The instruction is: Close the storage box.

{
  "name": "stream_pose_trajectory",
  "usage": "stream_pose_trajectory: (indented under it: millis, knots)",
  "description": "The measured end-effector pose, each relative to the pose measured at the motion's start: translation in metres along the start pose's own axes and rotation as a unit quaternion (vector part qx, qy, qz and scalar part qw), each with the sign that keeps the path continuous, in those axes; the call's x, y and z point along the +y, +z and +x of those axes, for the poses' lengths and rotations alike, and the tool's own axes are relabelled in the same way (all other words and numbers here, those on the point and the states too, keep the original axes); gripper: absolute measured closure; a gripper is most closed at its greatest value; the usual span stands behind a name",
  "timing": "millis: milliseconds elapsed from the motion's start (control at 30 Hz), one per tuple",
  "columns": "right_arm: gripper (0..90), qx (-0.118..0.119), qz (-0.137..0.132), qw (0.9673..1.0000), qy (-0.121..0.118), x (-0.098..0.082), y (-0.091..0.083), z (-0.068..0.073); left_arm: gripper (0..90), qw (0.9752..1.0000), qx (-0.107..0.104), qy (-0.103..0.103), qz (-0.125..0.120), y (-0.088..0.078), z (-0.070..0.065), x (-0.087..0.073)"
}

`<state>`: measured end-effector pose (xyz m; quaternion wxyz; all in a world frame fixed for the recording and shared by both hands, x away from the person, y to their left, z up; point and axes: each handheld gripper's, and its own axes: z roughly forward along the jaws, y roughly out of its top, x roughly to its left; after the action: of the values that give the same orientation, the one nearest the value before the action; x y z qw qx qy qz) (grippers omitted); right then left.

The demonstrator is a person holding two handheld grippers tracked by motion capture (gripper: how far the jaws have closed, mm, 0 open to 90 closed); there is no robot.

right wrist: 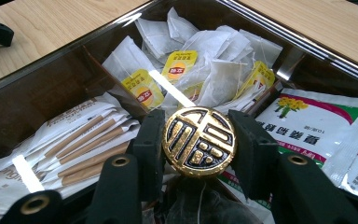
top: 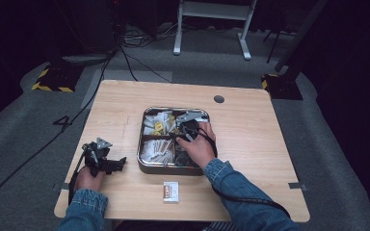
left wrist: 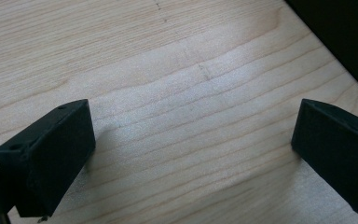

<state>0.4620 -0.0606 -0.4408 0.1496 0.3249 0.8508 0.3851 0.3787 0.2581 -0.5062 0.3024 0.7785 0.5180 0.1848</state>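
Gold disc (right wrist: 199, 141) clamped in right gripper (right wrist: 198, 144), wrist apparently angled into tin (top: 144, 163); left gripper (left wrist: 193, 140) released.

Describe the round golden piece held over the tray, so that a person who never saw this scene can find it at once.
Start at the metal tray in the middle of the wooden table. Above its compartments, the right gripper is closed on a round foil-wrapped disc. It is shiny gold with a raised black pattern, whereas its neighbours are flat: white tea bags with yellow tags, and paper sachets.
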Motion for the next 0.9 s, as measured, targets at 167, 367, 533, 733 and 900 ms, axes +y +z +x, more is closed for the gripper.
stream_pose_trajectory:
  millis: [167, 367, 533, 733, 900]
  knots:
    - [58.3, 0.010, 0.003, 1.0000, 0.000, 0.001, 0.000, -0.002, 0.0, 1.0000, 0.000, 0.000, 0.000, 0.000, 0.000, 0.000]
    - [47.3, 0.026, -0.024, 0.9994, 0.004, 0.006, -0.010, -0.010, 0.0, 1.0000, 0.000, 0.000, 0.000, 0.000, 0.000, 0.000]
    - [44.8, 0.040, -0.036, 0.9984, 0.012, 0.010, -0.024, -0.019, 0.0, 1.0000, 0.000, 0.000, 0.000, 0.000, 0.000, 0.000]
    - [44.0, 0.046, -0.046, 0.9978, 0.016, 0.013, -0.044, -0.028, 0.0, 1.0000, 0.000, 0.000, 0.000, 0.000, 0.000, 0.000]
    - [44.0, 0.044, -0.050, 0.9977, 0.011, 0.015, -0.061, -0.033, 0.0, 1.0000, 0.000, 0.002, 0.000, 0.000, 0.000, 0.000]
